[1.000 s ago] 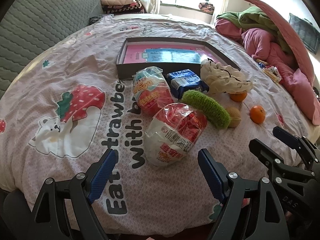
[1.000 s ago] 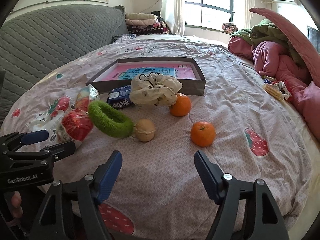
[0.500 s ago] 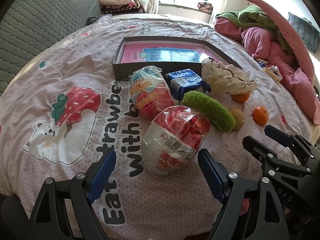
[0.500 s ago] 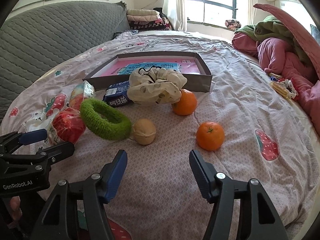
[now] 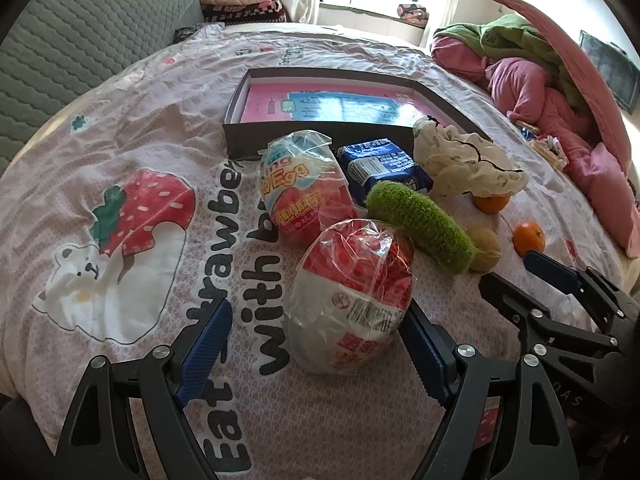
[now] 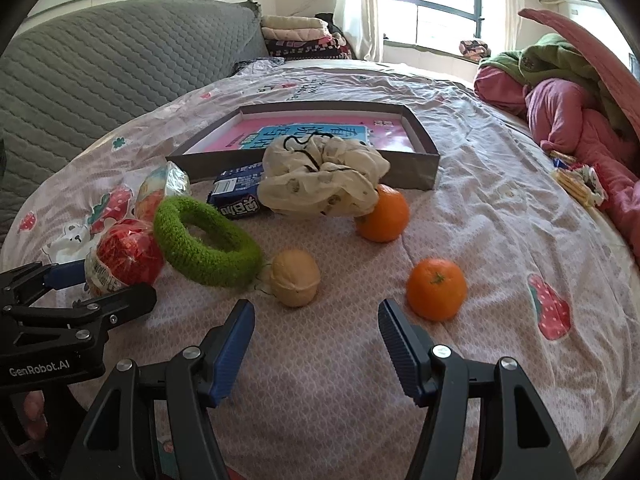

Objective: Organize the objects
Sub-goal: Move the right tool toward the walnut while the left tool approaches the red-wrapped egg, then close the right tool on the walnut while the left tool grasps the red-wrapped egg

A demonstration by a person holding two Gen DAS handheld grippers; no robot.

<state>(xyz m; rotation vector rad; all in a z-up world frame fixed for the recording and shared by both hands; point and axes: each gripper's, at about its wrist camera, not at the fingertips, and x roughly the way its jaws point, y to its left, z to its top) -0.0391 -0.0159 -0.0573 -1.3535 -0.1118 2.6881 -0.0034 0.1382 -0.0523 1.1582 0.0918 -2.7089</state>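
A large egg-shaped snack in clear crinkled wrap with a red top and white base (image 5: 352, 296) lies on the pink strawberry-print bed cover (image 5: 132, 152), between the spread blue-padded fingers of the left gripper (image 5: 316, 344); the pads stand just beside it, and whether the right-hand pad touches the wrap cannot be told. Just behind it lies a second wrapped egg with a light blue top (image 5: 308, 188), and to its right a fuzzy green knitted ring (image 6: 204, 240) leans against it. Beyond the ring sit a dark blue snack packet (image 5: 380, 164) and a cream fabric scrunchie (image 6: 320, 180), both just before the shallow dark grey box with a pink and blue printed bottom (image 6: 420, 168). The right gripper (image 6: 316, 336) hovers with jaws apart and nothing between them, having just narrowed slightly; ahead of it lie a tan walnut (image 6: 296, 276), a near orange tangerine (image 6: 436, 288) and a far tangerine (image 6: 384, 212) touching the scrunchie.
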